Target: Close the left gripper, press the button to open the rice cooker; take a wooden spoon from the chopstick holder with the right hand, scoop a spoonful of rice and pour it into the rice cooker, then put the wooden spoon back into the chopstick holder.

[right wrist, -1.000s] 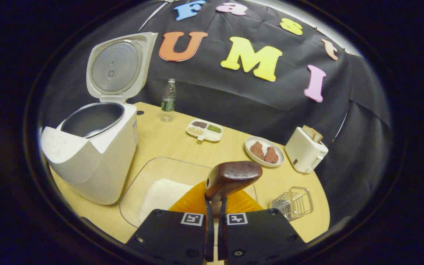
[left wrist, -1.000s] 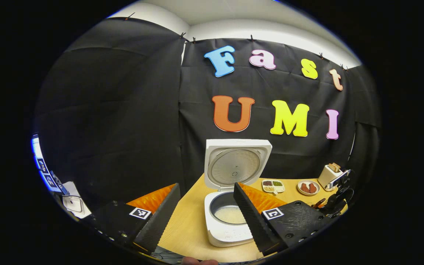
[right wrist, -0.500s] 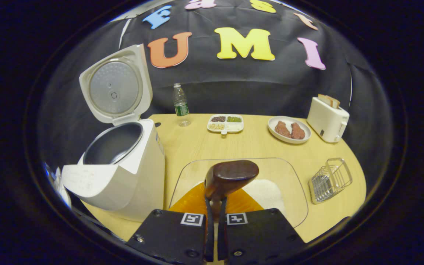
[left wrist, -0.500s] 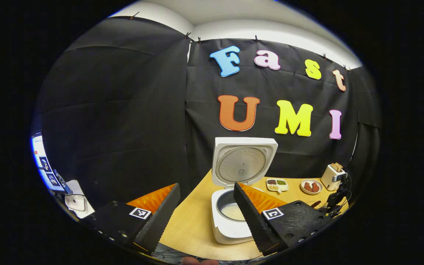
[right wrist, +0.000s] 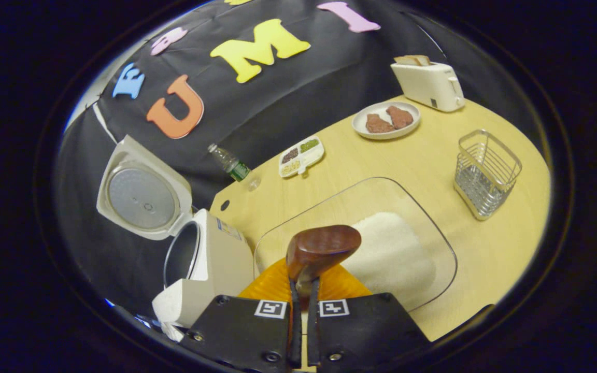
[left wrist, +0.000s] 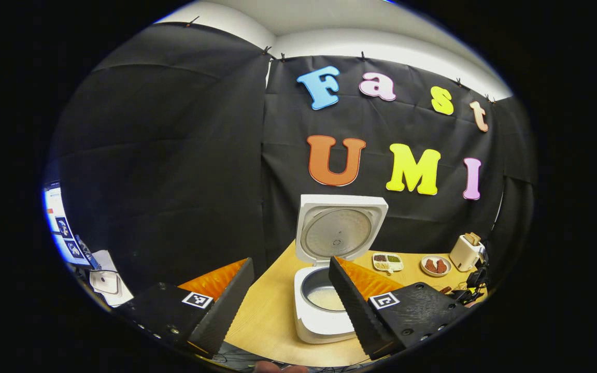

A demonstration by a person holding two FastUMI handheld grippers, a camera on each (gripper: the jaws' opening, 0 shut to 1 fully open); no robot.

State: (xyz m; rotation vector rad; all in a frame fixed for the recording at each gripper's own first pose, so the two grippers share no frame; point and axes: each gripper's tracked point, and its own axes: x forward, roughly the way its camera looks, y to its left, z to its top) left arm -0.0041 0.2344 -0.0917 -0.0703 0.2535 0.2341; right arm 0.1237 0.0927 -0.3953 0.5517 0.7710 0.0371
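The white rice cooker (left wrist: pixel 324 290) (right wrist: pixel 215 254) stands with its lid up, and white rice lies in its pot (left wrist: pixel 325 297). My left gripper (left wrist: pixel 290 295) hangs open in front of it, well back from the table. My right gripper (right wrist: pixel 303 290) is shut on the stem of a dark wooden spoon (right wrist: pixel 322 248), whose bowl hovers over a clear glass tray (right wrist: pixel 423 223) holding a heap of rice (right wrist: pixel 389 254). The wire chopstick holder (right wrist: pixel 485 173) stands to the right of the tray with nothing in it.
On the wooden table (right wrist: pixel 433 155) sit a water bottle (right wrist: pixel 231 165), a divided dish of grains (right wrist: pixel 301 155), a plate with two brown pieces (right wrist: pixel 385 119) and a white toaster (right wrist: pixel 427 83). A screen (left wrist: pixel 62 233) glows at the far left.
My right gripper has swung and rolled with the spoon, so the cooker slid to the lower left and the holder came nearer on the right. The left gripper drew back slightly.
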